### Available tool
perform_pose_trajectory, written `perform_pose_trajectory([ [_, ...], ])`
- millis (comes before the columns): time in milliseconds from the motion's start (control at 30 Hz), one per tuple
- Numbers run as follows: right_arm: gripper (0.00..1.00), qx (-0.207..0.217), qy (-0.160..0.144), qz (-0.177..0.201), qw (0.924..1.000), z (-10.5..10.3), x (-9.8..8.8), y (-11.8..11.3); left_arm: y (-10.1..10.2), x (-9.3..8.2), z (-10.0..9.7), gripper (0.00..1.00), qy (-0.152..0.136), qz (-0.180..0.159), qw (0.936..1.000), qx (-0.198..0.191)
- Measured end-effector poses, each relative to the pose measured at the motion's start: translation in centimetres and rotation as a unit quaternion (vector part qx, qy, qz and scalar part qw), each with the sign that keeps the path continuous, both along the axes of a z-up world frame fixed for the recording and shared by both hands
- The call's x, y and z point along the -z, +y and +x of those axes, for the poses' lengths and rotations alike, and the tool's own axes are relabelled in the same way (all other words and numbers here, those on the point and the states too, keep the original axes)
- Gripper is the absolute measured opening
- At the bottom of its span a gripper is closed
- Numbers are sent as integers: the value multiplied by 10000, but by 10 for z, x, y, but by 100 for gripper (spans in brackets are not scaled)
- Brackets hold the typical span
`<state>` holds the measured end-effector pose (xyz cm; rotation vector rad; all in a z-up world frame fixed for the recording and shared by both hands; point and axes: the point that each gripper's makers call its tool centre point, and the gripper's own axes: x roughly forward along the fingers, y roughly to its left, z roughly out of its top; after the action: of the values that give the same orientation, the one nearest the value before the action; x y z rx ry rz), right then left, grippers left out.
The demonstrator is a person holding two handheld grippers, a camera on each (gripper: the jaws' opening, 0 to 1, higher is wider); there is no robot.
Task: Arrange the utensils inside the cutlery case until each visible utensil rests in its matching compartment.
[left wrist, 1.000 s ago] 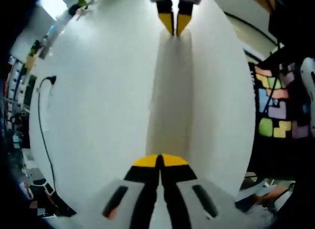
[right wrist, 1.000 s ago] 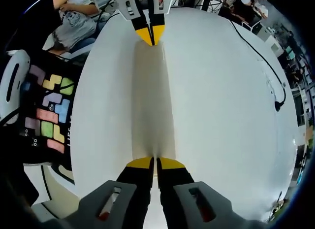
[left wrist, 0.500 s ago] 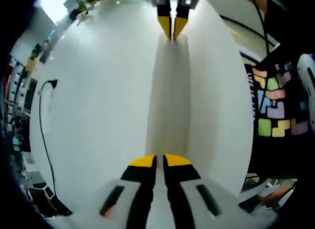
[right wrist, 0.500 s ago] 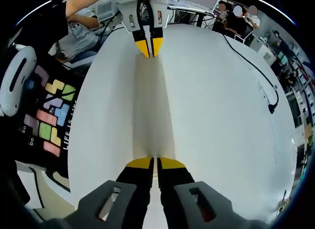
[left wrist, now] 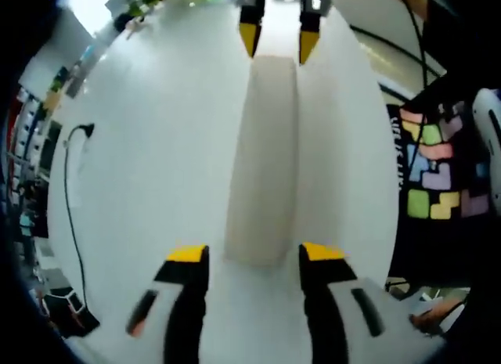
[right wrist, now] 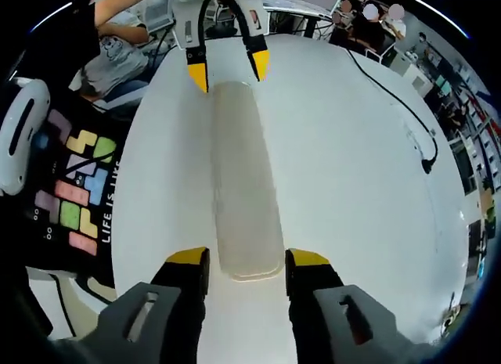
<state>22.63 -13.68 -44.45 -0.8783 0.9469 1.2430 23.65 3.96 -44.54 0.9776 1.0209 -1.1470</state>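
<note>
Both tools' jaws now spread; pale case (right wrist: 244,200) on white table (right wrist: 352,168).

We see a wide white table (right wrist: 352,168) with a black cable (right wrist: 407,113) trailing across it. Beyond its far edge, seated people and cluttered desks (right wrist: 313,4) fill a bright workroom. Shelving (left wrist: 31,137) lines one side.

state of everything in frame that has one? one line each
left hand-held gripper: open, jaws straddling one end of the case
right hand-held gripper: open, jaws straddling the other end
cutlery case: lying flat on the table, ungripped; contents not discernible
white table: carrying the case
black cable: lying loose across the table
</note>
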Motion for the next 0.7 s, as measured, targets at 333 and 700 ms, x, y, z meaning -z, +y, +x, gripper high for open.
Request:
perform_pose_trajectory([
  [333,53,-427,14,-365,9984,0,16,10,-7,18,-5,70,197,126,9993,292],
  [700,53,-479,185,-595,9969,3,33,8,-6,29,-2,65,297,213,9984,427],
])
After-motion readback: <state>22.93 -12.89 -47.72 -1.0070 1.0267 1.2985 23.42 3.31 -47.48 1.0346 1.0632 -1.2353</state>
